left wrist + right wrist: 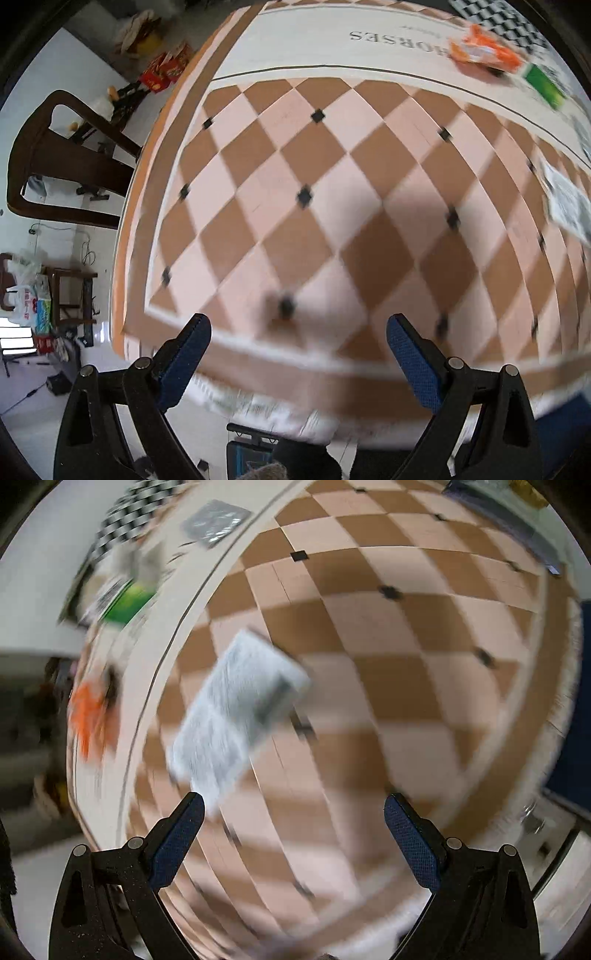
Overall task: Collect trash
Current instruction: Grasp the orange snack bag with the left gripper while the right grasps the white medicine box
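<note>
A table under a brown-and-pink checked cloth (332, 206) fills both views. An orange wrapper (484, 51) and a green packet (545, 86) lie at its far right in the left wrist view. A whitish printed wrapper (567, 199) shows at the right edge. My left gripper (297, 347) hangs open over the near table edge, nothing between its fingers. In the blurred right wrist view the whitish wrapper (236, 712) lies flat just ahead and left of my open right gripper (293, 825). The orange wrapper (92, 716), green packet (127, 603) and a grey foil packet (216, 522) lie along the left border.
A dark wooden chair (62, 158) stands on the white floor left of the table. Bags and red boxes (164, 70) sit on the floor beyond. A black-and-white checkerboard (133, 520) lies at the far table edge. A dark flat object (517, 531) rests at the upper right.
</note>
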{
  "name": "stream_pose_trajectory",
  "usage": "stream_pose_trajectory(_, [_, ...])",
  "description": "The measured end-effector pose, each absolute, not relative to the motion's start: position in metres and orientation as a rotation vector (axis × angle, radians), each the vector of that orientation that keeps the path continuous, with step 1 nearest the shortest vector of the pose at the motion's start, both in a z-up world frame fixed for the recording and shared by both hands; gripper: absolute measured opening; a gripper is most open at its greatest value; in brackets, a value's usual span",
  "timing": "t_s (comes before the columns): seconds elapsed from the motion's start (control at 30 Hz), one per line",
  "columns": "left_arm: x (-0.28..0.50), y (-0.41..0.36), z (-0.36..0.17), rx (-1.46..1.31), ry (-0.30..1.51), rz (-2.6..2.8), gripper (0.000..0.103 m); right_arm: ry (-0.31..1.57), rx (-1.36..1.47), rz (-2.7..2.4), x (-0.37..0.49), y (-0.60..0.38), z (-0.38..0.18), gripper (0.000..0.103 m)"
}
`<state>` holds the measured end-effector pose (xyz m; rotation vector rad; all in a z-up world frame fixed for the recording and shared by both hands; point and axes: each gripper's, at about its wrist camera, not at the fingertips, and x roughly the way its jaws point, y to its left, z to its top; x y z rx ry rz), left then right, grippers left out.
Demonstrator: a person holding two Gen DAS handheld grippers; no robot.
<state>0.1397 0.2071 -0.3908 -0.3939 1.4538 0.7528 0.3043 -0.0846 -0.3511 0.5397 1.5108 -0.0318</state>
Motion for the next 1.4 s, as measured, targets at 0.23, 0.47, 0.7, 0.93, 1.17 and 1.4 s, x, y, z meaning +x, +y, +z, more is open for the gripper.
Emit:
stream_pose_trajectory(0.23, [0.183,0.241,-0.398,-0.439,1.481,0.834,0.097,1.574,0.409,-0.220,0.378,-0.025,-0.382,0.102])
stream_pose_trajectory(0.47, [0.229,0.250,-0.385,-0.460,1.451,0.800,0.097,1.556,0.089,-0.096,0.398,0.035,-0.372,0.089])
stream_pose_trajectory(0.7, [0.331,0.231,-0.348,-0.328,1.351,0.534,0.096,1.450,-0.123,0.127,0.441,0.034,-0.333,0.086])
stream_pose_trajectory(0.93, [0.434,0.181,-0.361,0.161,1.381,0.324,0.093,1.468,-0.147,0.145,0.477,0.023,-0.331,0.086])
stream_pose_trajectory(1.17, [0.449,0.189,-0.373,0.277,1.387,0.314,0.017,1.495,-0.110,0.149,0.485,0.018,-0.335,0.086])
stream_pose_trajectory(1.4, [0.416,0.183,-0.340,0.222,1.293,0.360,0.004,1.451,-0.107,0.194,0.469,0.009,-0.317,0.085])
